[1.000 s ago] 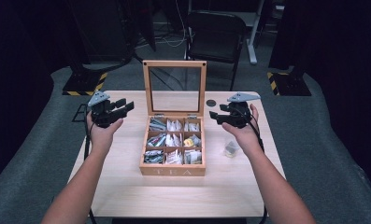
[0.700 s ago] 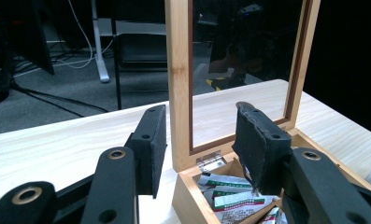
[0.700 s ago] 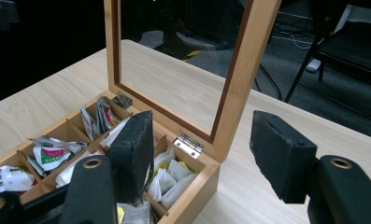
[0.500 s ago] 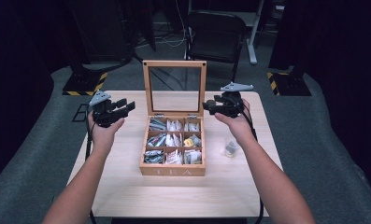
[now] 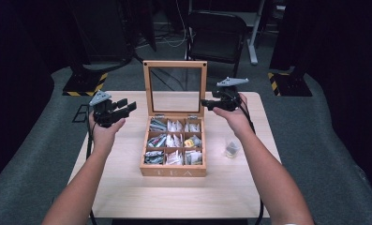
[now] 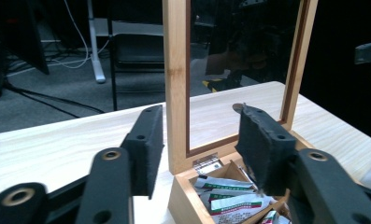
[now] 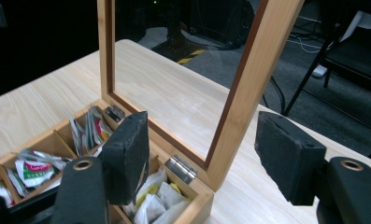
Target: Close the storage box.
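A wooden tea box (image 5: 174, 171) sits mid-table, its compartments holding several tea bags (image 5: 173, 140). Its glass lid (image 5: 175, 64) stands upright. My left gripper (image 5: 128, 107) hovers left of the box, level with the lid. Its jaws have just been opening and hold nothing. In the left gripper view the left gripper (image 6: 199, 140) faces the lid's near post (image 6: 176, 84). My right gripper (image 5: 205, 102) is at the lid's right edge. Its jaws have been opening too. In the right gripper view the right gripper (image 7: 204, 144) straddles the lid frame (image 7: 248, 88) without touching it.
A small clear cup (image 5: 231, 149) stands on the pale wooden table (image 5: 174, 199), right of the box beneath my right forearm. A black chair (image 5: 216, 33) and cables lie beyond the far edge. Dark floor surrounds the table.
My right gripper has moved left and slightly up to the lid's right edge. The left gripper has stayed in place while its jaws spread wider.
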A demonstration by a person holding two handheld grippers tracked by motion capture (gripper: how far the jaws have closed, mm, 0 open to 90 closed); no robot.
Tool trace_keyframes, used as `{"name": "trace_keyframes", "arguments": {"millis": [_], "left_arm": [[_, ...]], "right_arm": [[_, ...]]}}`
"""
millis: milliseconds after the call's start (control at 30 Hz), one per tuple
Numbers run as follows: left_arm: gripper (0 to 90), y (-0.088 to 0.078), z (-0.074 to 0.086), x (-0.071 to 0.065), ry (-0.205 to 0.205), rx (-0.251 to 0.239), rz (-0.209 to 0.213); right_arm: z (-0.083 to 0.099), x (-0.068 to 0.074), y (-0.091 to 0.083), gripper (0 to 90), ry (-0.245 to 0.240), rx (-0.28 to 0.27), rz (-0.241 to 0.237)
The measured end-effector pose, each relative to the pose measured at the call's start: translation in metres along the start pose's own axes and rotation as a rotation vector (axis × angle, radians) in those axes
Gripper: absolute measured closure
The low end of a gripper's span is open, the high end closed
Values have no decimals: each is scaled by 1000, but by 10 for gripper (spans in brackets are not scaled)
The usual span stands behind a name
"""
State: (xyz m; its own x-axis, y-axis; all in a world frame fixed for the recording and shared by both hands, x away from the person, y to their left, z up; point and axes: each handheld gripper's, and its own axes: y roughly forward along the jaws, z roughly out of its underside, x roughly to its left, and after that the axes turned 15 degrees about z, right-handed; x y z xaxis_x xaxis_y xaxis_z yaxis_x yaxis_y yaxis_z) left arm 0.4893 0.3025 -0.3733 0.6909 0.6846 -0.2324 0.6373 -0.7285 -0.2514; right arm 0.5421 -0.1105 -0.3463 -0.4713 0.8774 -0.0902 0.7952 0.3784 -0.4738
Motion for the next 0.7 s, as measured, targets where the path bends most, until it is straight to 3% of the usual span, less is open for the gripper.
{"name": "trace_keyframes", "arguments": {"millis": [200,467,533,700], "left_arm": [[455,4,2,3,-9,30,7],[419,7,0,3,-18,26,26],[412,7,-3,1,-15,30,34],[399,10,-6,0,-7,20,64]], "right_arm": [[-7,2,6,315,13,-32,2],[-11,3,18,334,13,-27,-2],[-12,1,22,355,11,-52,7],[-12,-1,29,368,-2,-26,13]]}}
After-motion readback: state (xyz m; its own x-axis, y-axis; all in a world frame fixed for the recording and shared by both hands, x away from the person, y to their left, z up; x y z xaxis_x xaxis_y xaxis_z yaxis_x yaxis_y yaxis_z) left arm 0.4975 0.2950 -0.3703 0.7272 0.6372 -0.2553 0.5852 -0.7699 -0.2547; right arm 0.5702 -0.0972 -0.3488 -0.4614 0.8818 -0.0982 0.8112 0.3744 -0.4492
